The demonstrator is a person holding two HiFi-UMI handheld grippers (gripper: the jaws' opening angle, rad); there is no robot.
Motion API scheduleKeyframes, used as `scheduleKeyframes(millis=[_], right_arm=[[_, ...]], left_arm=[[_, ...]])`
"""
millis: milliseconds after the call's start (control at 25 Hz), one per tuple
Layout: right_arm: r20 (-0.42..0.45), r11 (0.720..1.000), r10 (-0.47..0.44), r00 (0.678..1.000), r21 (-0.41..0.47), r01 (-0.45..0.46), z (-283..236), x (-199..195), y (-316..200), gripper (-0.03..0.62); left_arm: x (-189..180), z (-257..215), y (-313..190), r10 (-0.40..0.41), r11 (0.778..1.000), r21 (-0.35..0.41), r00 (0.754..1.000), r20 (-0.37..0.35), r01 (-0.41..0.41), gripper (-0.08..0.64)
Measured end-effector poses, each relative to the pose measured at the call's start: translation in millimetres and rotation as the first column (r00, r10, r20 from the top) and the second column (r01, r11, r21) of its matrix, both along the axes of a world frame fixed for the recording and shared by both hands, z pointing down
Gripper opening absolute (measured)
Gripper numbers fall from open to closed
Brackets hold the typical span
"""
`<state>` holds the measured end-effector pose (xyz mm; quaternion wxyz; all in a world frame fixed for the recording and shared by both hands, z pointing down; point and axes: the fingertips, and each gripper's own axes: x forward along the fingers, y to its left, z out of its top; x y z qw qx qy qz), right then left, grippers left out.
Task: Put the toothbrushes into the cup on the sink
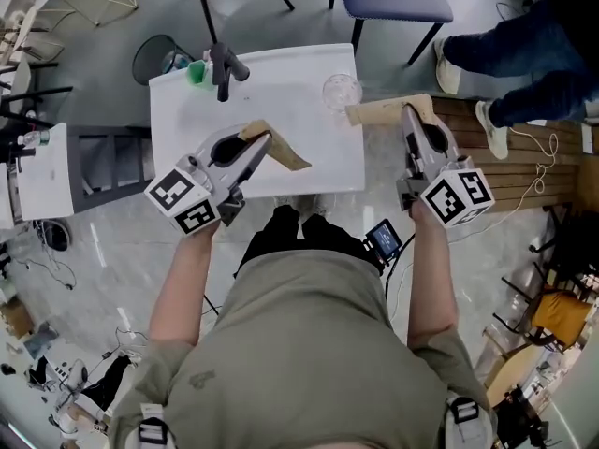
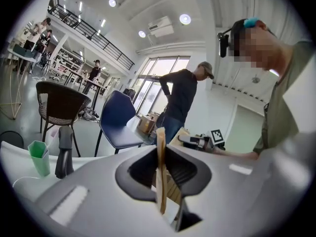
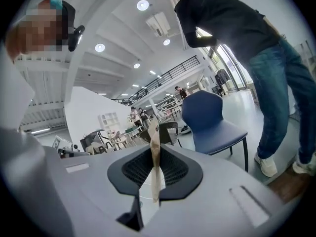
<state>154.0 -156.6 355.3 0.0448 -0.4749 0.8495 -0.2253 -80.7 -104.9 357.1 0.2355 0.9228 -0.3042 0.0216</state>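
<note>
A glossy pale grey floor is filling the left side of the head view, and a wooden plank platform is lying along its right edge. In the left gripper view, a blue chair and a dark wicker chair are standing at left. Tall windows are letting in daylight at centre. Round ceiling lights are glowing at the top, and a balcony railing is running across the upper left.

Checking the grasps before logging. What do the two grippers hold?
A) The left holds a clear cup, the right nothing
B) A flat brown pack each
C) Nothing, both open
B: the left gripper pinches a thin brown pack edge-on, the right gripper a second pack.
</note>
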Motion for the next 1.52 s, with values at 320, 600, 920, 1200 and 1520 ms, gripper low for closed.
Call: scheduleKeyframes(millis=[320,600,920,1200,1520], right_arm=[[-0.035,1.000,0.029,0.999,-0.003,-0.029,7.8,-1.1,-27.0,0.043],[-0.060,0.999,0.035,0.998,-0.028,-0.037,25.2,-10.4,-49.4,0.043],[-0.103,0.998,0.026,0.994,-0.047,-0.031,46.5,-23.7,-69.4,0.043],[-0.163,0.998,0.018,0.986,-0.060,-0.028,67.6,-28.2,-80.0,0.043],[-0.252,0.998,-0.001,0.968,-0.054,-0.013,82.4,-37.7,-82.0,0.043]], left_arm=[[-6.7,11.6,-9.6,0.015,0.999,-0.033,1.000,0.006,-0.015,0.052],[-14.3,22.8,-15.8,0.021,0.998,-0.065,1.000,0.010,-0.021,0.052],[-26.3,30.6,-22.1,0.020,0.996,-0.089,1.000,0.020,-0.018,0.052],[-31.1,33.9,-25.4,0.021,0.995,-0.101,0.999,0.030,-0.018,0.052],[-32.0,38.1,-26.1,0.031,0.993,-0.113,0.999,0.037,-0.027,0.052]])
